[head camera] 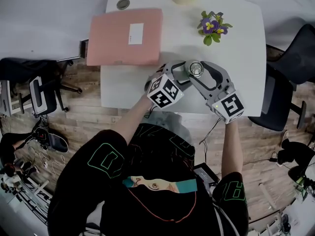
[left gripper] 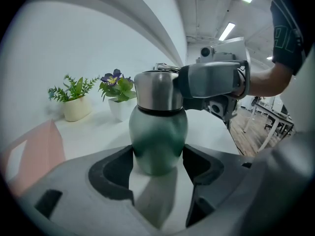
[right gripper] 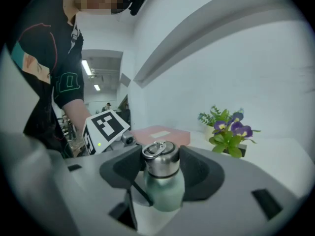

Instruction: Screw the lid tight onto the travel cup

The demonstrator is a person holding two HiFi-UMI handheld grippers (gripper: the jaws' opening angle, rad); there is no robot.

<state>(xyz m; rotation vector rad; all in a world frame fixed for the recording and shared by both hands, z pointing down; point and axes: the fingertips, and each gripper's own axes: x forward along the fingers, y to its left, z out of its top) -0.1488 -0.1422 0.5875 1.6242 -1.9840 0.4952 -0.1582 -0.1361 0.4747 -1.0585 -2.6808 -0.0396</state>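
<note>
- A flat pink box [head camera: 125,37] lies on the far left part of the white table [head camera: 123,90].
- The left gripper [left gripper: 157,156] comes in from the near left. Its two jaws squeeze the round green body of the travel cup [left gripper: 158,136], one on each side.
- The cup stands up straight on the table, close to the near edge and right of the pink box.
- The shiny silver lid [right gripper: 161,161] sits on top of the cup. It has a small metal ring [right gripper: 154,149] on it.
- The right gripper [right gripper: 161,163] comes in from the near right. Its dark jaws are closed on the lid, one on each side, higher up than the left jaws.
- A little pot of purple flowers [head camera: 212,27] stands far back on the right, well apart from the cup.
- A green plant in a cream pot [left gripper: 74,102] stands at the far edge of the table.
- A dark chair [head camera: 280,102] stands on the floor just right of the table.
</note>
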